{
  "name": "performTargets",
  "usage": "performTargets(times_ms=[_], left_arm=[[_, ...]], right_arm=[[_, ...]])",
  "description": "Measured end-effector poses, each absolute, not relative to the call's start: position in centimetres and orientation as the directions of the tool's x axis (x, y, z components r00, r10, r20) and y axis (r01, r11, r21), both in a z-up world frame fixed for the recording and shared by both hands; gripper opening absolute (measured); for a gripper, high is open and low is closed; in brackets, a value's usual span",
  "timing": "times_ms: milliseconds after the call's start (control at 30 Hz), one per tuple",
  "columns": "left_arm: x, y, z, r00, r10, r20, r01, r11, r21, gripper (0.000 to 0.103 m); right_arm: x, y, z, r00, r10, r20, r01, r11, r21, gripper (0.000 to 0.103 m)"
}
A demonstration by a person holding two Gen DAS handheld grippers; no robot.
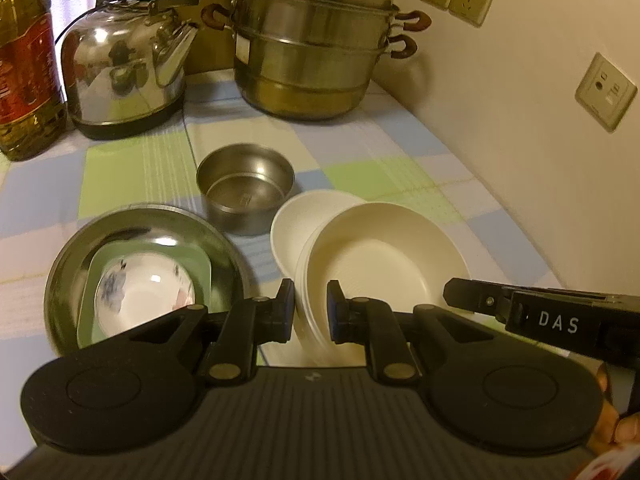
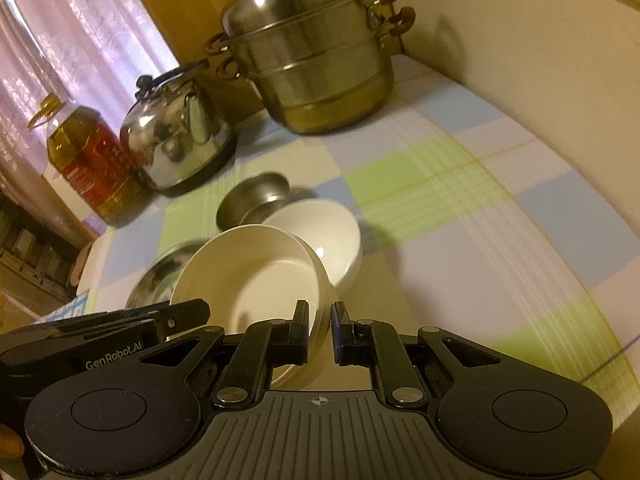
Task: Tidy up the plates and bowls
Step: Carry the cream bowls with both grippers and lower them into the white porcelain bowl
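A stack of white deep plates (image 1: 384,264) hangs tilted just over the checked cloth, carried by both grippers. My left gripper (image 1: 311,310) is shut on its left rim. My right gripper (image 2: 321,332) is shut on the opposite rim of the stack (image 2: 244,276). Each gripper also shows in the other's view: the right gripper (image 1: 452,294) and the left gripper (image 2: 200,312). Right behind the stack stands a white bowl (image 1: 296,224), and behind that a small steel bowl (image 1: 246,188). To the left, a wide steel basin (image 1: 64,272) holds a green square dish (image 1: 200,264) with a patterned white bowl (image 1: 140,292) in it.
At the back stand a steel kettle (image 1: 124,72), a tiered steamer pot (image 1: 312,48) and an oil bottle (image 1: 24,72). A wall with sockets (image 1: 604,92) runs along the right side. Checked cloth (image 2: 500,220) lies bare to the right of the dishes.
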State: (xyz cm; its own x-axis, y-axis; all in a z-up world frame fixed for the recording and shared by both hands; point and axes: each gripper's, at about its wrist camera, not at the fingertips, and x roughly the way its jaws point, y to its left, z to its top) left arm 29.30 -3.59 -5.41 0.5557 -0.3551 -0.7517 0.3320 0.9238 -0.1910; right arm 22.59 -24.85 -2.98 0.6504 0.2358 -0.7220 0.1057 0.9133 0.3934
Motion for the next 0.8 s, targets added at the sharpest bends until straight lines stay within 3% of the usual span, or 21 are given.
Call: performTargets(times_ms=[800], left_arm=[[37.0, -4.9, -7.8, 0.519, -0.350, -0.780, 0.306, 0.928, -0.212, 0.014]], right_arm=[[30.6, -26.4, -6.2, 0.632, 0.226, -0.742, 0.151, 0.903, 0.403, 0.011]])
